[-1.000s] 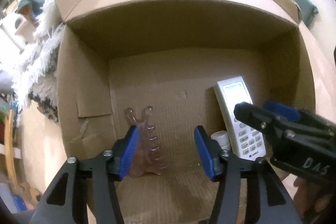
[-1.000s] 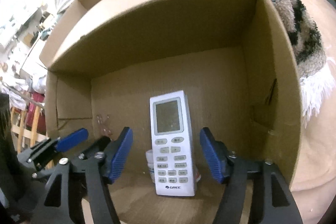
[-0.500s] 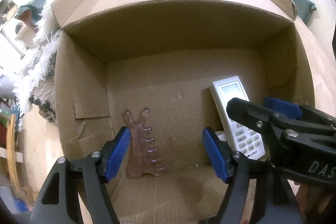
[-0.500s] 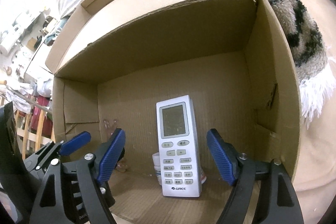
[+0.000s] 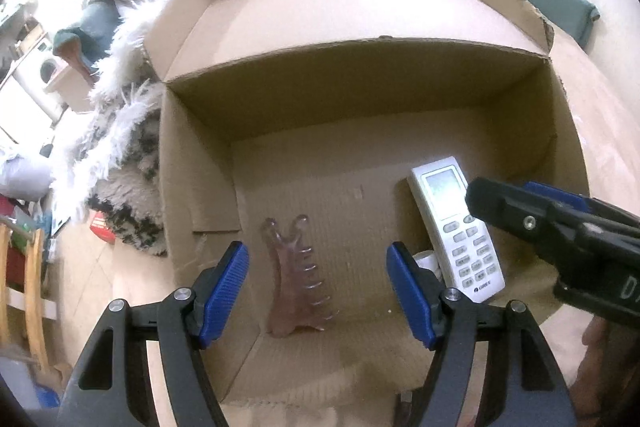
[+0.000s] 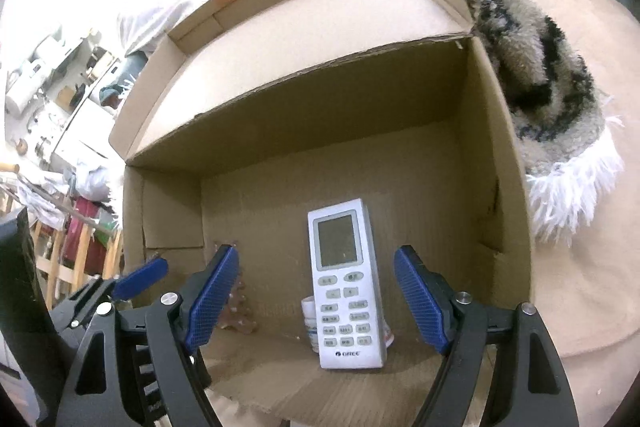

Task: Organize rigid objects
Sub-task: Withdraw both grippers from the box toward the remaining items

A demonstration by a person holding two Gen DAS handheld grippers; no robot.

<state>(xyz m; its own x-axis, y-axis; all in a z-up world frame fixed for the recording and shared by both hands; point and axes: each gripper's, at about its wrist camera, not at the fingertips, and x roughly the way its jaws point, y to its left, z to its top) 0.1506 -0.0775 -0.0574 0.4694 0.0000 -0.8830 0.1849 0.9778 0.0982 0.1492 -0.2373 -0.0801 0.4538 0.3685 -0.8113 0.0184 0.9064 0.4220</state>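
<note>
Both sets of jaws stand apart with nothing between them: the left gripper (image 5: 318, 285) hangs over the pink hair claw (image 5: 295, 281), the right gripper (image 6: 316, 293) over the white remote (image 6: 346, 283), blue ribbed pads clear of both. The claw, translucent plastic with curved teeth, leans on the back wall of the cardboard box (image 5: 360, 79); the remote, a smooth slab with a grey screen and rows of buttons, stands well to its right against that wall, a small white bottle (image 6: 307, 313) tucked behind its foot. By my reading, these pieces are already placed and released, so this stretch looks done; whether more items wait outside, I cannot tell. Corrugated, matte walls, and a shaggy patterned rug (image 6: 536, 75) beside the box.
</note>
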